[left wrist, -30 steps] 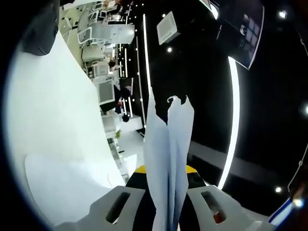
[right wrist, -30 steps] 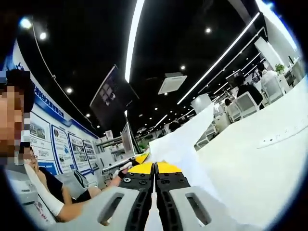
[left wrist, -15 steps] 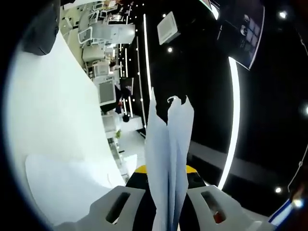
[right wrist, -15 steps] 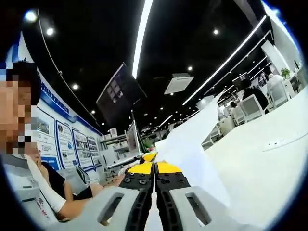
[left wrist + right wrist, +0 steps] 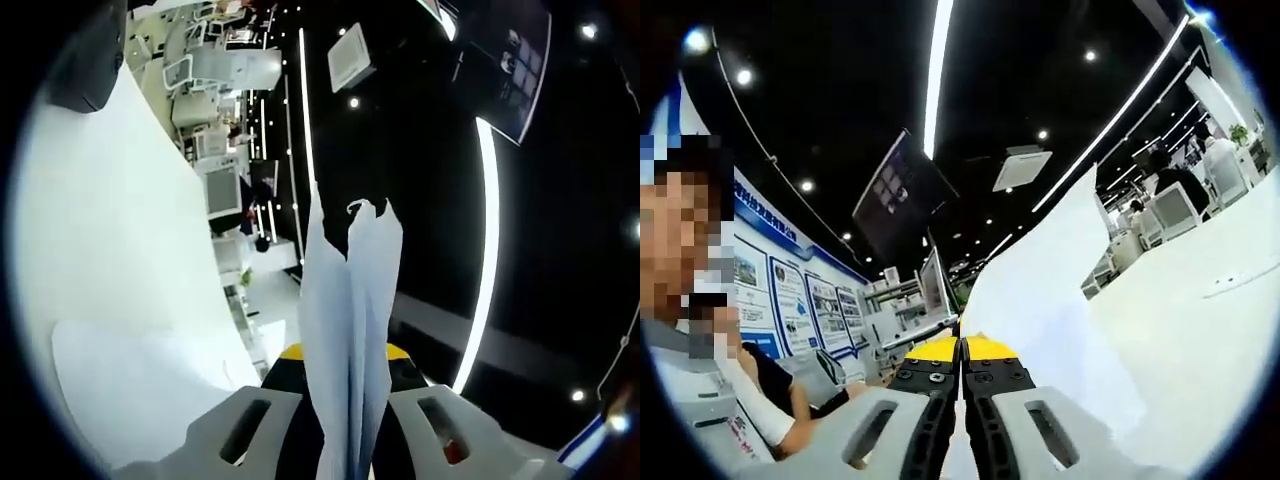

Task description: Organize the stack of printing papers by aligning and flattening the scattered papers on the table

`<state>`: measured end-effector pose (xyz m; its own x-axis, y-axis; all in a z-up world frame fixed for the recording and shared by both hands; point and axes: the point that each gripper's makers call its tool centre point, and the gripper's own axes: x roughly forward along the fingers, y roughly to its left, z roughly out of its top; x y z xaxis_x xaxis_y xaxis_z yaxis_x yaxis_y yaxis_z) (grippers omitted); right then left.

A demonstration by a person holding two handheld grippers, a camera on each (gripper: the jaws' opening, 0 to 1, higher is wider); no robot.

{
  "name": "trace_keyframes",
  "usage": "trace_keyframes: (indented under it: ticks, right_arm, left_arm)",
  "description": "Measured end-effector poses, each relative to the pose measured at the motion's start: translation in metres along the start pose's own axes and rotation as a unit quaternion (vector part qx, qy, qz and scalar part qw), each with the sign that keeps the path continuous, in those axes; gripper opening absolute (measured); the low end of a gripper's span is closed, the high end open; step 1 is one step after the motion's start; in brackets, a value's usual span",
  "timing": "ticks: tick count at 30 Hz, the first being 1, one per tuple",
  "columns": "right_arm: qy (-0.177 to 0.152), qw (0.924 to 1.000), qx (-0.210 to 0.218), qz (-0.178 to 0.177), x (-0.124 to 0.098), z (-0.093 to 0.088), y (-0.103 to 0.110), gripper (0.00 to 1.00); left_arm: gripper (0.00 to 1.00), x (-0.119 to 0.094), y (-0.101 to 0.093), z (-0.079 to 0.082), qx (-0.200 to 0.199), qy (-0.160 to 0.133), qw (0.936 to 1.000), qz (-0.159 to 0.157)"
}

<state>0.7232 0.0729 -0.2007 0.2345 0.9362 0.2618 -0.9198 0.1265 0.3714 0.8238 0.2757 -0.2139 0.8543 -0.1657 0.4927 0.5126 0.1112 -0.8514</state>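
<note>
Fingers of the left gripper (image 5: 345, 420) pinched a sheaf of papers (image 5: 348, 330) that stood edge-on above the white counter (image 5: 110, 260). The right gripper (image 5: 962, 385) had its fingers pressed together, apparently on a sheet (image 5: 1050, 300) lifted off the counter beside a seated person (image 5: 760, 400).

Papers (image 5: 348, 330) edge-on between left gripper (image 5: 345, 400) jaws, above table (image 5: 110, 260).
</note>
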Motion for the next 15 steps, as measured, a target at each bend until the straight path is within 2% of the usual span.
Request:
trace_keyframes:
  ticks: [15]
  right_arm:
    - [-0.002, 0.9993, 0.006, 0.037, 0.005, -0.002, 0.016, 0.0]
  left_arm:
    - [0.11, 0.001, 0.0, 0.001, 0.001, 0.0, 1.0, -0.001]
